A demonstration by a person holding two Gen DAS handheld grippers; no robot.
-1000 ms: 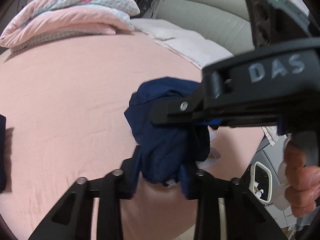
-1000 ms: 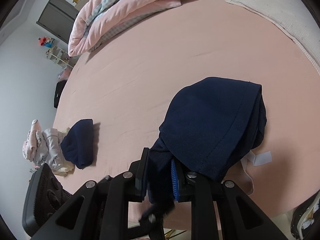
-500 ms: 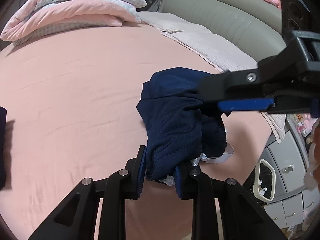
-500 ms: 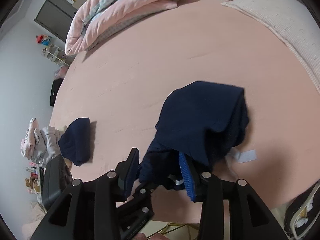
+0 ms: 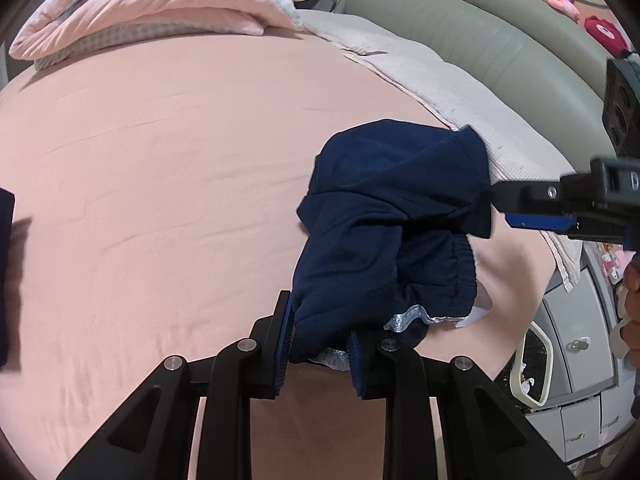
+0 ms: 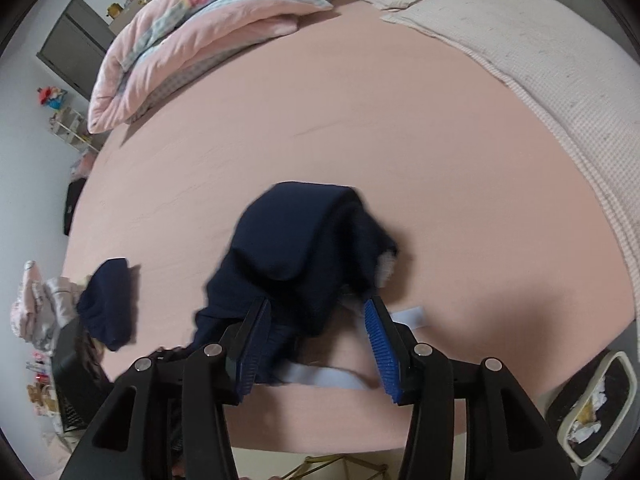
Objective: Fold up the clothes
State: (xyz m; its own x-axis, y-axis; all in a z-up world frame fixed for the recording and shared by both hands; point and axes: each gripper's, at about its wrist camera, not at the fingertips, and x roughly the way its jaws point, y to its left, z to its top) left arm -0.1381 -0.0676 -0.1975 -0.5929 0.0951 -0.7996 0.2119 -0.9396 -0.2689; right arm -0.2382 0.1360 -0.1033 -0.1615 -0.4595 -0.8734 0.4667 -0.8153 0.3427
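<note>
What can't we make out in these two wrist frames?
- Navy garment: its type and fold state are unreadable, since it is bunched in both views and motion-blurred in the right wrist view.
- Folded navy piece: small in the right wrist view, cut by the left edge in the left wrist view.
- Right gripper: cropped at the left wrist view's right edge; its jaws are opening, garment loose between them.
- Left gripper: cloth hides its pad faces.

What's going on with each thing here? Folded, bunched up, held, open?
Navy garment: bunched, nearest end pinched by the left gripper.
Left gripper: jaws shut on the navy garment.
Right gripper: jaws opening, cloth between them but not pressed.
Second navy garment: folded, lying near the bed's edge.
Pink quilt: folded, piled on the bed's far side.
</note>
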